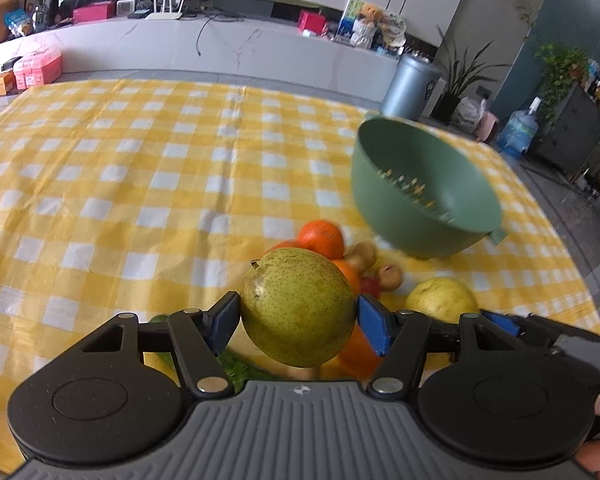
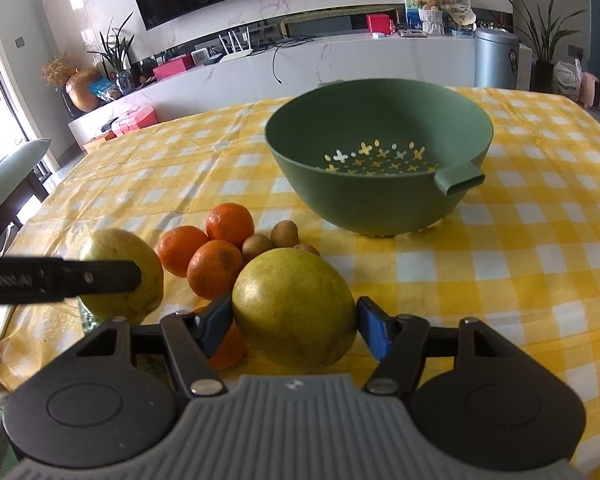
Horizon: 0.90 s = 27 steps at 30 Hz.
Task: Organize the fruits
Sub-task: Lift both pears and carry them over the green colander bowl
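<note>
A speckled green-yellow pear (image 1: 296, 304) is clamped between the blue pads of my left gripper (image 1: 298, 316) and hangs above the fruit pile. A second, yellower pear (image 2: 296, 308) sits between the pads of my right gripper (image 2: 296, 320), low over the cloth; whether it touches the cloth I cannot tell. Each gripper shows in the other view: a left finger (image 2: 100, 280) against its pear (image 2: 120, 248), and a right finger (image 1: 500, 321) beside its pear (image 1: 442, 300). Three oranges (image 2: 216, 274) and small brown fruits (image 2: 284, 234) lie just beyond. The green colander bowl (image 2: 360, 204) stands empty behind them.
A yellow checked cloth (image 1: 140, 180) covers the table. The bowl (image 1: 420, 200) has a short spout handle (image 2: 462, 178) facing the right gripper. A small red fruit (image 1: 370, 286) and something green (image 1: 236, 368) lie under the left gripper. A chair (image 2: 8, 176) stands at the table's left edge.
</note>
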### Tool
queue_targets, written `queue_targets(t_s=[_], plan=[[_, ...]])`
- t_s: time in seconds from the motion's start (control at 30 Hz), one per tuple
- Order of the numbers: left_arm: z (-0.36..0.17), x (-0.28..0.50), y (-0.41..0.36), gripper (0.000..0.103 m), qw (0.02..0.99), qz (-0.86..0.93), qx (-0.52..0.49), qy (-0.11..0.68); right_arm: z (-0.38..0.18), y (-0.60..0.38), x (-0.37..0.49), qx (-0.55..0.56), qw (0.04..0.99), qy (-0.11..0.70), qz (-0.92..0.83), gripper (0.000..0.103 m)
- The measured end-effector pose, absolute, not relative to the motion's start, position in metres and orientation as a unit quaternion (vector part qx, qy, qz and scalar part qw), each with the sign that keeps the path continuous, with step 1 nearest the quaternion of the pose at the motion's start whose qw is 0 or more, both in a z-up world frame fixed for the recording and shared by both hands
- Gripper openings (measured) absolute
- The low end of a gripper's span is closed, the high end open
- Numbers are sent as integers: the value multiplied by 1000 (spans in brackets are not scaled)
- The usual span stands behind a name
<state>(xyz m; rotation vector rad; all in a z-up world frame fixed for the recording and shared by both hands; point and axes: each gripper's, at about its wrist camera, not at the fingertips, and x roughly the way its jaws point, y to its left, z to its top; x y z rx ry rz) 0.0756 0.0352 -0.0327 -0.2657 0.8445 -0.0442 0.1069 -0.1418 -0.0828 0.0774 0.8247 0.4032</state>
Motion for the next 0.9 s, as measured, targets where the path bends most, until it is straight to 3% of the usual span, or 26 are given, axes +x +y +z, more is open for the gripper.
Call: queue_targets(t_s=[0.5,0.9], plan=[[23,133,-1,73,913,-89,-103,384,-18,-167,136,-20,915,349,201,64],[7,203,-26,73,897,-111,-96,418,-20,-184,207,-92,905,374,181,64]])
